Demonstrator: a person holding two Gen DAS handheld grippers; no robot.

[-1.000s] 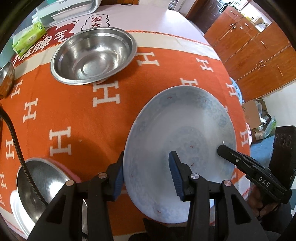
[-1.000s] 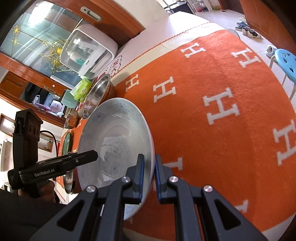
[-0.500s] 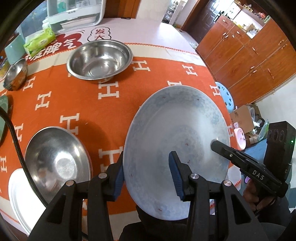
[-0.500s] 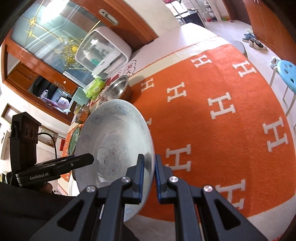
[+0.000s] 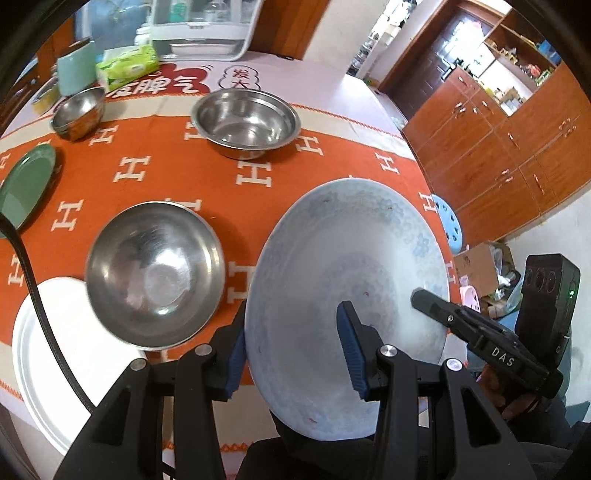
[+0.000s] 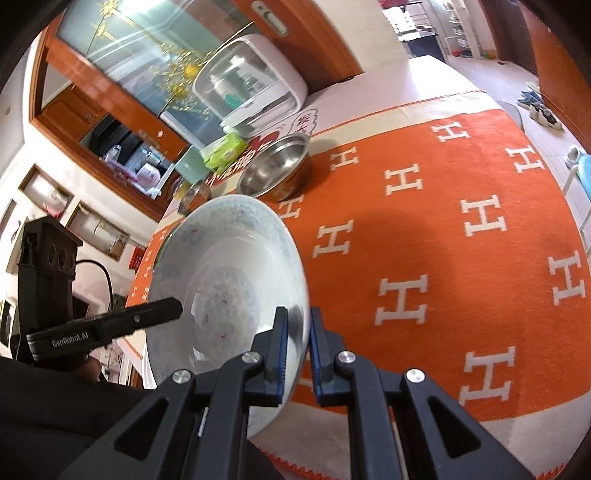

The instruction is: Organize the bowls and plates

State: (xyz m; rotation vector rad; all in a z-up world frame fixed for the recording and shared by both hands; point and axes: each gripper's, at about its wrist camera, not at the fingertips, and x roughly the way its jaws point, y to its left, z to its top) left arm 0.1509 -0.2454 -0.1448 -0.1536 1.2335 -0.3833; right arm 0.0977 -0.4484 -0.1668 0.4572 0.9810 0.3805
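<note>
A pale blue patterned plate [image 5: 347,266] hangs tilted above the near edge of the orange cloth [image 5: 166,177], held from both sides. My left gripper [image 5: 291,317] grips its near-left wall, one blue pad under the rim and the other inside the dish. My right gripper [image 6: 298,314] is shut on the plate's [image 6: 229,266] right rim, and it also shows as a black finger [image 5: 419,295] on the far side. The left gripper's finger [image 6: 162,308] reaches in from the left in the right wrist view.
A steel bowl [image 5: 155,273] sits partly on a white plate [image 5: 55,354] at the near left. Farther back are a wide steel basin [image 5: 245,122], a small steel bowl [image 5: 79,110], a green plate [image 5: 26,184], a tissue pack [image 5: 127,66] and a white appliance [image 5: 203,29]. A blue stool [image 5: 448,225] stands beside the table.
Both grippers have risen and drawn back with the plate between them, lifting it off the cloth. More of the table has come into the left wrist view, including the green plate and small bowl.
</note>
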